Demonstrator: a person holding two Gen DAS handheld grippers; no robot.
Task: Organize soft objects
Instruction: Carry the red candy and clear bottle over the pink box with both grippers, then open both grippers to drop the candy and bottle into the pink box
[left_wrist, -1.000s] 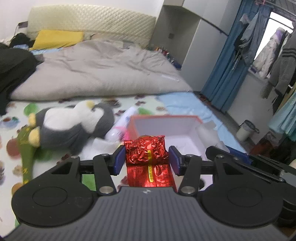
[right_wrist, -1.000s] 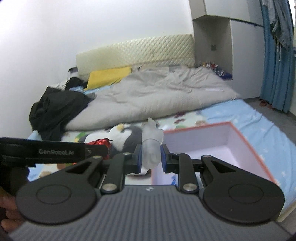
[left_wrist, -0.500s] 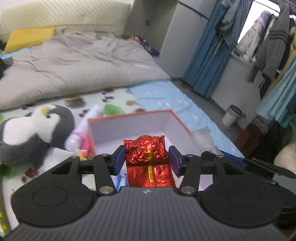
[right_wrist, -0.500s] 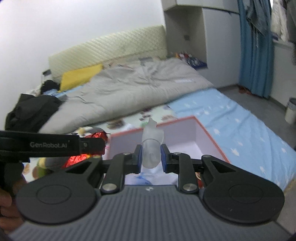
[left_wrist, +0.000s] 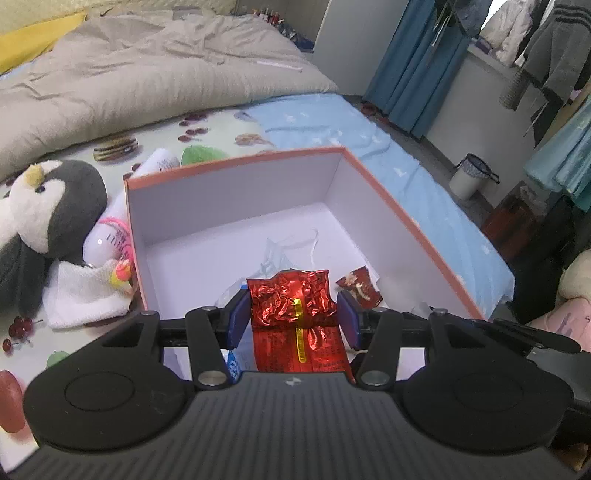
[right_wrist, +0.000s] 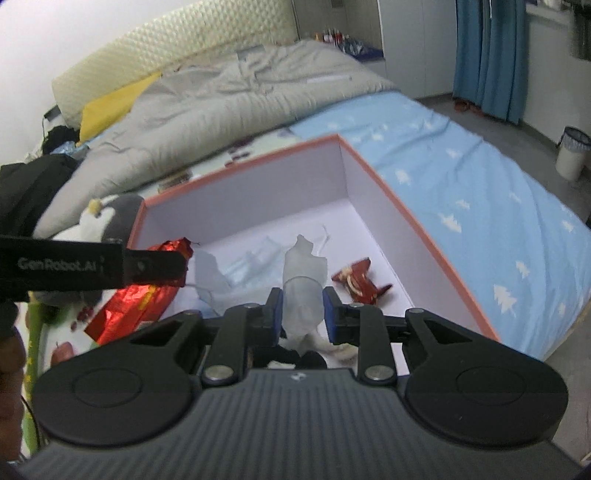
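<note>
Over the open box (left_wrist: 402, 221) on the bed, both tools hang above its near end. Left tool (left_wrist: 293, 317) clamped on a crinkled red foil packet (left_wrist: 295, 314); packet's long axis runs back along the fingers, crimped end pointing toward the box's far wall. Right tool (right_wrist: 302, 314), jaws opening, a pale plastic wrapper (right_wrist: 303, 280) upright between them. Box floor directly below both; drop looks imminent. Plush penguin (left_wrist: 44, 218) lies left of the box.

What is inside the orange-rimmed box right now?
Inside the box: a small red wrapper on the floor and crumpled clear plastic toward the left. The near floor is hidden behind the right gripper and its translucent bag.
</note>
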